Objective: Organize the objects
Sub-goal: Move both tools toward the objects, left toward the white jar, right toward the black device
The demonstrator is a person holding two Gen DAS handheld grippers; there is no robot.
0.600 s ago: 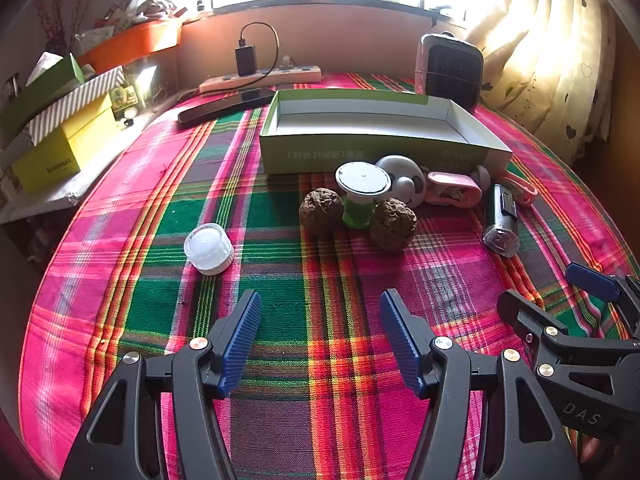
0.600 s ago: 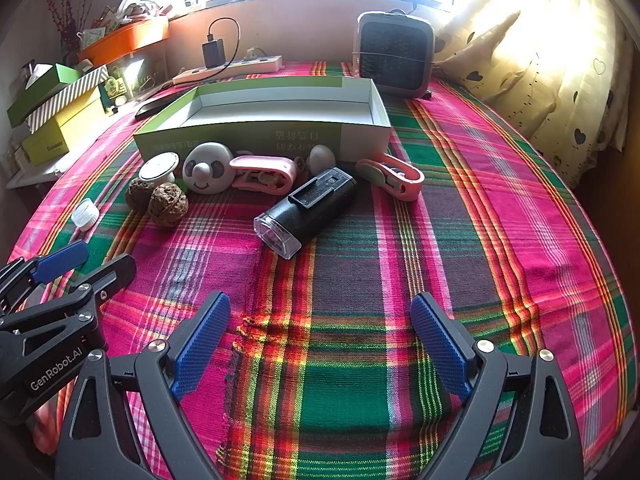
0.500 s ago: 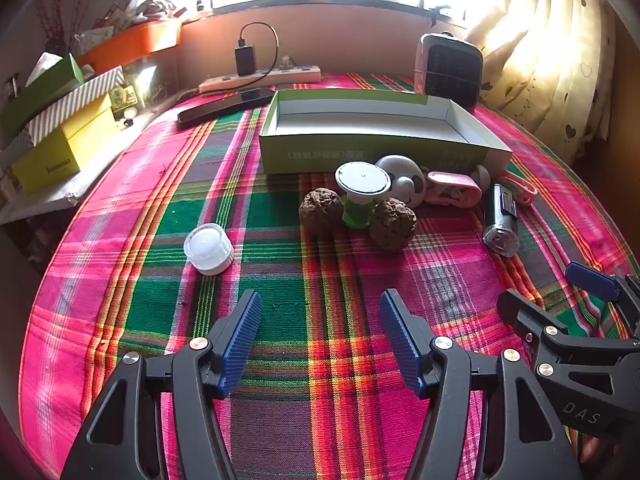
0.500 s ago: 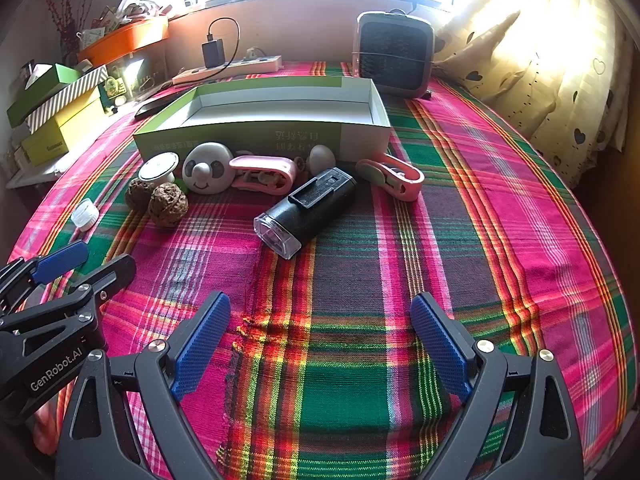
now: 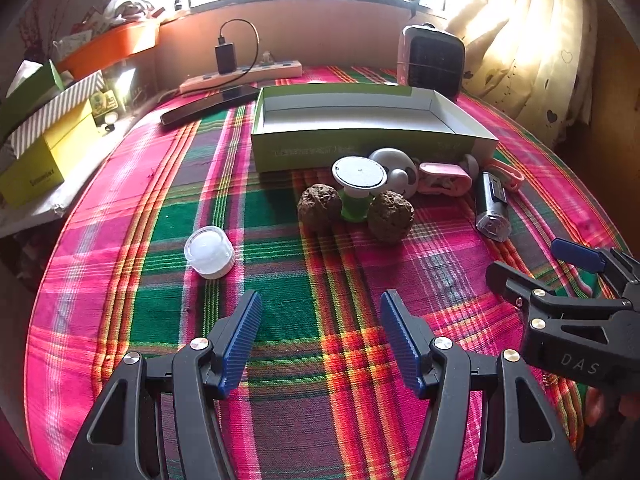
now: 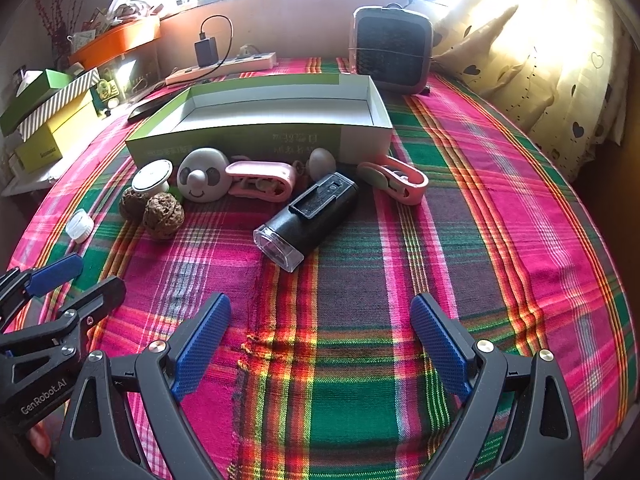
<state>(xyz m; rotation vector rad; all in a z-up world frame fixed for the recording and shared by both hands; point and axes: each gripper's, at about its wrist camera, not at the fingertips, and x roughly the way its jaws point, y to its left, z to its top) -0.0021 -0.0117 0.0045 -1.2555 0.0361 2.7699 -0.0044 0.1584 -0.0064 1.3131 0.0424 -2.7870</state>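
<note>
An empty green box (image 5: 372,128) (image 6: 260,120) stands on the plaid cloth. In front of it lie two brown walnuts (image 5: 390,216) (image 6: 163,215), a green spool with a white top (image 5: 358,184) (image 6: 152,176), a white panda face (image 6: 202,174), a pink clip (image 6: 260,178), another pink clip (image 6: 394,178) and a black flashlight (image 6: 308,218) (image 5: 492,206). A white cap (image 5: 210,251) (image 6: 80,226) sits apart at the left. My left gripper (image 5: 320,332) is open and empty near the front. My right gripper (image 6: 320,340) is open and empty, short of the flashlight.
A small fan heater (image 6: 390,54) stands behind the box. A power strip with a charger (image 5: 240,74) and a dark phone (image 5: 210,104) lie at the back. Yellow and green boxes (image 5: 36,156) stack at the left edge. Curtains (image 6: 560,60) hang at the right.
</note>
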